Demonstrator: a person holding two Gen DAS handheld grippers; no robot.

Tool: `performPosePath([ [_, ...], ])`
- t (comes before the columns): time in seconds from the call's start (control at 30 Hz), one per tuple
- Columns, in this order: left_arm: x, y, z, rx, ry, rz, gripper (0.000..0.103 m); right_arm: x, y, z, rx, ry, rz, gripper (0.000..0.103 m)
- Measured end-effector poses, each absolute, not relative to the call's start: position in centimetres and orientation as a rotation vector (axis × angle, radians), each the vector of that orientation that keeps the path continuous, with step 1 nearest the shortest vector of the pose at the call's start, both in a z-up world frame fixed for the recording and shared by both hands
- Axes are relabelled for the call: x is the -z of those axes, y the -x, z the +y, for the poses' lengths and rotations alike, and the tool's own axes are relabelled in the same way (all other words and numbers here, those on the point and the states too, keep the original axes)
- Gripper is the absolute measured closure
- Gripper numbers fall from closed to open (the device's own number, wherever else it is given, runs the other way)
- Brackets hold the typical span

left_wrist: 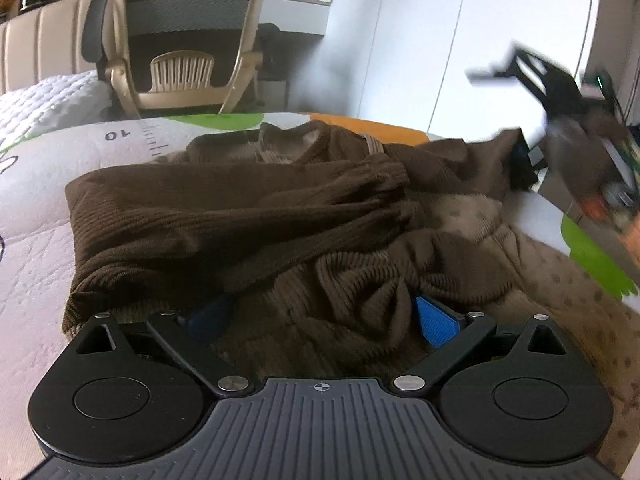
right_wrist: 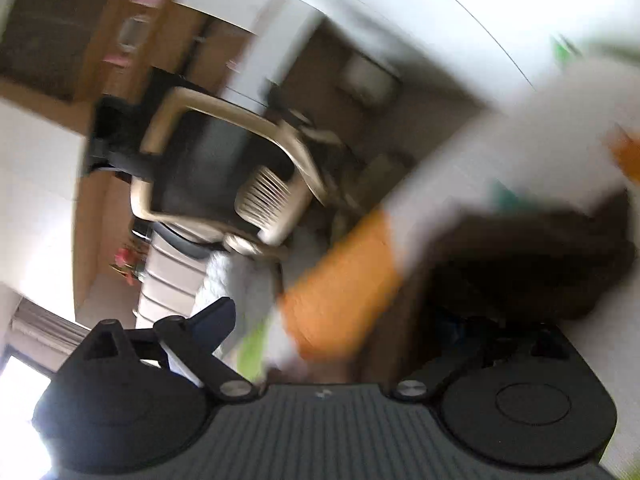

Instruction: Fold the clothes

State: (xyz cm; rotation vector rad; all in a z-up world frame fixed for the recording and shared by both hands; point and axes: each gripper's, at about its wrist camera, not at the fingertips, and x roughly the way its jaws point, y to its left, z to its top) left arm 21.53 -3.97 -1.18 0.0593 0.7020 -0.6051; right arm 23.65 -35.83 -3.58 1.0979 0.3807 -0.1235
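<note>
While bunched, brown garment, on bedspread

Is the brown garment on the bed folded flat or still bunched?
Bunched. The brown garment lies in ridges and loose folds on the bed cover, one sleeve draped across the body, with fabric gathered between the left hand-held gripper fingers.

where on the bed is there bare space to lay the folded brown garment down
Bare quilt lies left of the brown garment, running up toward the white pillow. A narrower strip sits behind it near the chair. The centre and right are crowded: bunched cloth around the left gripper, right gripper at the far edge.
</note>
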Motion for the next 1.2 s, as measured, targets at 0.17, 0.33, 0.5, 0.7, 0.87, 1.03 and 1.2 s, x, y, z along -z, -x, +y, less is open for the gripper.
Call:
performPosePath([
  [0.17, 1.2, -21.9, -3.2, 0.605, 0.020, 0.702, 0.001, -4.1, -26.2, -27.6, -0.178, -0.743, 0.307, 0.004],
  [0.33, 1.1, -21.7, -3.5, 0.594, 0.008, 0.702, 0.001, -5.0, -31.0, -14.6, -0.467, -0.411, 0.686, 0.002],
  [0.5, 1.1, -21.9, -3.4, 0.600, 0.016, 0.705, 0.000, -1.6, -31.8, -9.1, -0.432, -0.246, 0.888, 0.002],
  [0.7, 1.2, -22.2, -3.2, 0.609, 0.033, 0.709, 0.000, -4.2, -25.2, -16.4, -0.255, -0.421, 0.565, 0.000],
  [0.87, 1.2, -22.5, -2.8, 0.622, 0.042, 0.713, 0.000, 0.4, -18.5, -20.9, 0.200, -0.535, 0.250, 0.000],
  [1.03, 1.0, -21.9, -2.3, 0.640, -0.098, 0.732, 0.000, 4.6, -16.1, -20.9, 0.269, -0.607, 0.344, 0.000],
  [1.2, -2.5, -20.6, -0.4, 0.766, -0.045, 0.747, 0.000, 4.7, -14.5, -20.6, 0.246, -0.642, 0.325, 0.000],
])
